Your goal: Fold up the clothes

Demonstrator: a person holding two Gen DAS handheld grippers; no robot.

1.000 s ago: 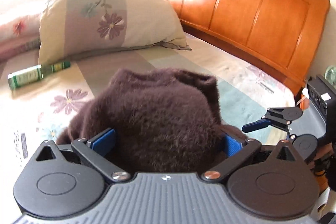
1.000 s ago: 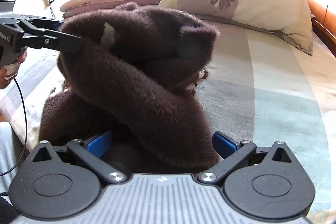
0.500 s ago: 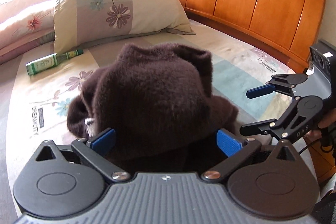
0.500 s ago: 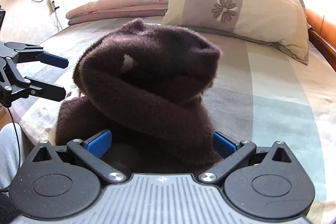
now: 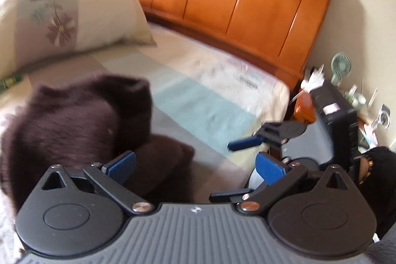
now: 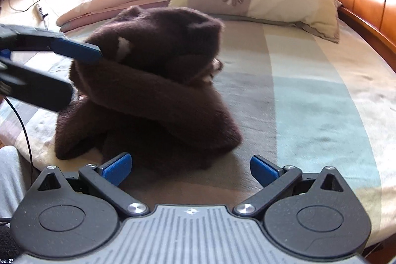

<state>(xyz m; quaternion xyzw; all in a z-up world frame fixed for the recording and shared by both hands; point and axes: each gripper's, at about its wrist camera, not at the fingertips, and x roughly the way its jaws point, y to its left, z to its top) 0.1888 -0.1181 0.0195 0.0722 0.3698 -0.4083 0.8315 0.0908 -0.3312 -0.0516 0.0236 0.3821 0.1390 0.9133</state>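
Brown fuzzy garment (image 5: 74, 125) lies bundled on the bed (image 5: 210, 95), left of the left gripper (image 5: 195, 165), whose jaws are wide apart and hold nothing. From the right wrist, the garment (image 6: 153, 90) sits just ahead of the right gripper (image 6: 190, 168), also spread wide and empty.

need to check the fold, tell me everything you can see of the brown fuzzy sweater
The brown sweater is dark, plush and fuzzy, bunched into a rounded heap on the striped bedsheet, not flat. A sleeve wraps diagonally across its front and a pale tag shows near the top. The left gripper, open, reaches its side, touching or nearly so; the right gripper, open, sits just short of it.
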